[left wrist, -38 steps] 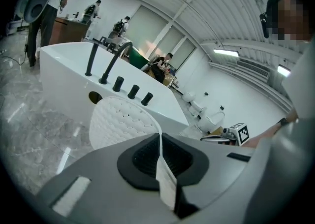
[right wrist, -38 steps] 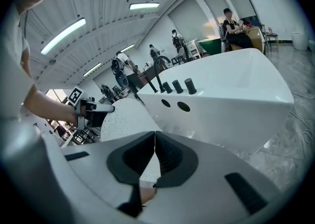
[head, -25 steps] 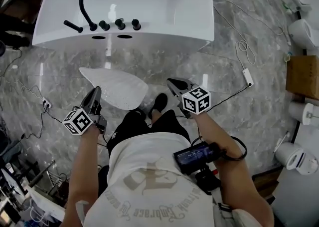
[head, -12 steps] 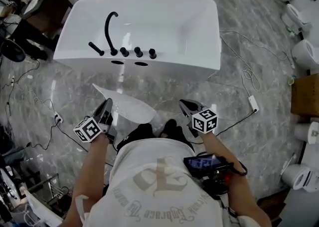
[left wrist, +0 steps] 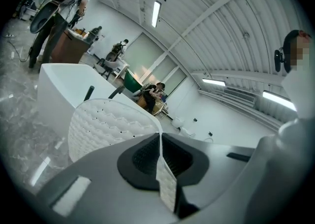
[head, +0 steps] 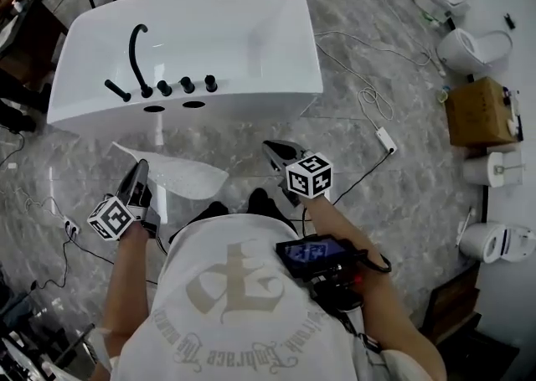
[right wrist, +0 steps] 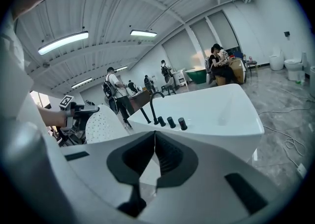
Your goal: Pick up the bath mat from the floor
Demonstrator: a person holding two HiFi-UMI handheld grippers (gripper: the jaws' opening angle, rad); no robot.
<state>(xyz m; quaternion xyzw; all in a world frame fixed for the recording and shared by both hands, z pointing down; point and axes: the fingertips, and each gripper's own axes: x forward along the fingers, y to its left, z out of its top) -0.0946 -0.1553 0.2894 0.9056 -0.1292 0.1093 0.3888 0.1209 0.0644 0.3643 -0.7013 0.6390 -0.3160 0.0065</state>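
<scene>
One edge of the white dimpled bath mat (head: 180,177) is clamped in the left tool (head: 138,172), seemingly clear of the grey marble floor (head: 402,203): nearly done. The right tool (head: 272,150) is closed, empty.

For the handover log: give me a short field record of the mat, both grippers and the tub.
mat: white, off the floor, held by one edge, between the person and the tub
left gripper: shut on the mat's edge
right gripper: shut, nothing between its jaws, apart from the mat
tub: white, stands on the grey floor ahead of both grippers
task state: mat picked up, carried by the left gripper alone
</scene>
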